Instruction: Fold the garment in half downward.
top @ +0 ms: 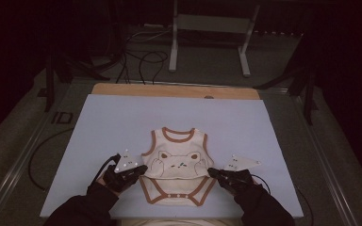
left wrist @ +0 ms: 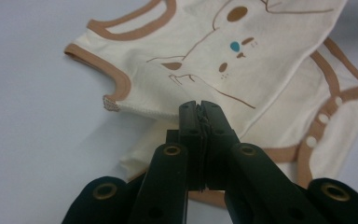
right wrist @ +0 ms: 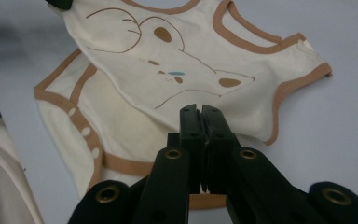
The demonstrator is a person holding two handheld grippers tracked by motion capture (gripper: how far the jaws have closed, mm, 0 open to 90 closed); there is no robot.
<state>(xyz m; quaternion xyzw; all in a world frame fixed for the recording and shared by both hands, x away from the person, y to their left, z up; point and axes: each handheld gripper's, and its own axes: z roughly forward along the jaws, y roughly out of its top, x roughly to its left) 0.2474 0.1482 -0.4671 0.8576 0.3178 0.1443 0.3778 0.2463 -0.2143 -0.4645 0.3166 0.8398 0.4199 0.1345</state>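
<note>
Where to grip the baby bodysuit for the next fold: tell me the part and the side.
Grip the baby bodysuit at its two side edges, at the fold line across it. The left hand-held gripper comes from the left, the right hand-held gripper from the right. It lies flat, so only the edges can be pinched.

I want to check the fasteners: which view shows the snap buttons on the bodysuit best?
The left gripper view: the snap buttons are large and distinct along the brown band. The right gripper view shows them smaller at its left; the high view shows tiny dots.
</note>
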